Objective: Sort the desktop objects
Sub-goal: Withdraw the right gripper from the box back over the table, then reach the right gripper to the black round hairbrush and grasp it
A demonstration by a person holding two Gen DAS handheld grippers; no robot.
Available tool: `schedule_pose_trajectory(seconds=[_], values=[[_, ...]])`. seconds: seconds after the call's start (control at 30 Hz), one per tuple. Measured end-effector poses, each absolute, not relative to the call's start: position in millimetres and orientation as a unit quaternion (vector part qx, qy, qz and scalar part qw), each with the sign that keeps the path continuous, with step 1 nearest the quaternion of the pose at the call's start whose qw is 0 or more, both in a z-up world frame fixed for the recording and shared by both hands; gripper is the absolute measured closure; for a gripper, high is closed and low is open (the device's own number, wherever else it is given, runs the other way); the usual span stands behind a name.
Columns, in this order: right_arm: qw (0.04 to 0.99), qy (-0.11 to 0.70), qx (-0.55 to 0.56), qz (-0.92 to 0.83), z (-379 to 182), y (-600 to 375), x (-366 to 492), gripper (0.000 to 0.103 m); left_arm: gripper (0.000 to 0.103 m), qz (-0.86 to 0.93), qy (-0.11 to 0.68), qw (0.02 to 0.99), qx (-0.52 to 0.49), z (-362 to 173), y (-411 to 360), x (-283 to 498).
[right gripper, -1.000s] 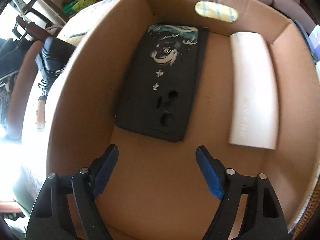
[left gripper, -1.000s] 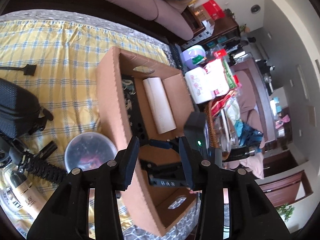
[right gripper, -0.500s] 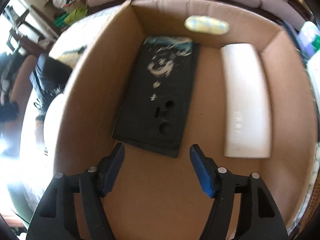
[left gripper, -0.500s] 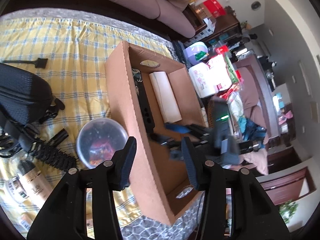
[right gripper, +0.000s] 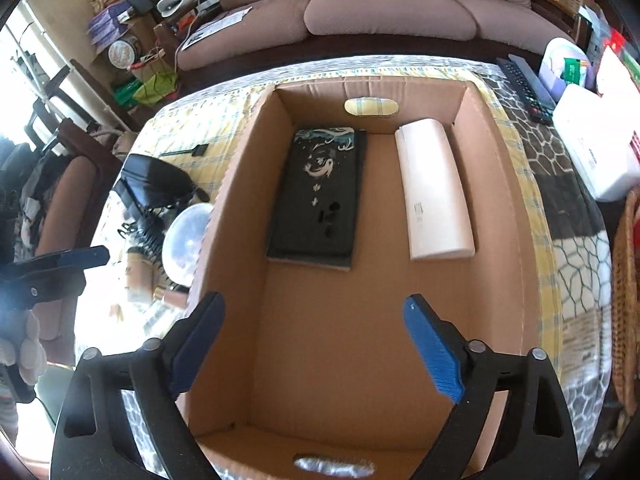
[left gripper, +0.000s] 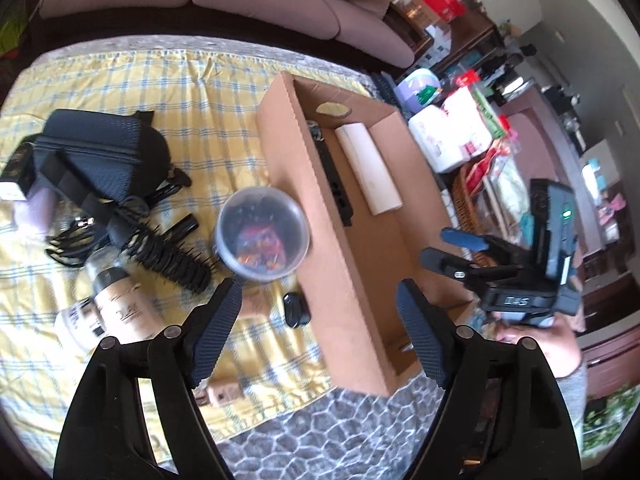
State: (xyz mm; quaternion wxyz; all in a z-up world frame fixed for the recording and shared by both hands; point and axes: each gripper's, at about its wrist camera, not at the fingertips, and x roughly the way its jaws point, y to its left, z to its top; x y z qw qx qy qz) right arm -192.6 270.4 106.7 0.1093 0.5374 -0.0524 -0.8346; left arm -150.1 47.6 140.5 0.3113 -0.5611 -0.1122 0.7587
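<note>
A cardboard box (left gripper: 320, 220) stands on the yellow checked cloth (left gripper: 132, 84). Inside it lie a black patterned case (right gripper: 320, 192) and a white oblong pack (right gripper: 434, 192). My left gripper (left gripper: 320, 332) hangs over the box's near left wall; its jaws are opening and nothing is between them. My right gripper (right gripper: 316, 336) hovers above the box's bare floor; its jaws are opening too, and they hold nothing. It also shows in the left wrist view as the right gripper (left gripper: 448, 249), above the box's right side. Left of the box lie a clear round tub (left gripper: 262, 232), a black hairbrush (left gripper: 168, 252), a beige bottle (left gripper: 116, 300) and a small black pod (left gripper: 296, 308).
A black zip pouch (left gripper: 100, 160) and a tangled cable (left gripper: 68, 240) lie at the far left. A sofa (right gripper: 384, 12) runs behind the table. White packs (right gripper: 592, 148), a remote (right gripper: 528, 88) and a wicker basket (right gripper: 628, 320) crowd the right side.
The left gripper has drawn back and to the left, and its jaws have spread. The right gripper has risen out of the box, and its jaws are wider.
</note>
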Motion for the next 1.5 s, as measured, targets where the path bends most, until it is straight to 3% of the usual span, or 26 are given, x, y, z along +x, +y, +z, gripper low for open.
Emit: schedule_pose_trajectory(seconds=[0.07, 0.1, 0.17, 0.57, 0.97, 1.37, 1.5], values=[[0.104, -0.049, 0.536, -0.837, 112, 269, -183, 0.001, 0.022, 0.763, -0.102, 0.31, -0.559, 145, 46, -142], [0.102, -0.047, 0.535, -0.838, 115, 268, -179, 0.0, 0.01, 0.764, -0.1, 0.31, -0.557, 148, 44, -137], [0.102, -0.044, 0.533, -0.839, 120, 266, -169, 0.0, 0.0, 0.767, -0.103, 0.313, -0.55, 153, 38, -127], [0.157, -0.028, 0.489, -0.857, 161, 202, -105, 0.0, 0.0, 0.788, -0.128, 0.264, -0.541, 157, -60, -85], [0.219, -0.007, 0.441, -0.87, 153, 99, -69, 0.0, 0.0, 0.801, -0.173, 0.183, -0.544, 91, -190, -64], [0.247, -0.014, 0.429, -0.869, 95, 47, -89, 0.0, 0.0, 0.796, -0.2, 0.199, -0.535, 66, -183, -117], [0.25, 0.001, 0.425, -0.87, 81, 41, -103, 0.0, 0.009, 0.802, -0.197, 0.201, -0.527, 71, -160, -157]])
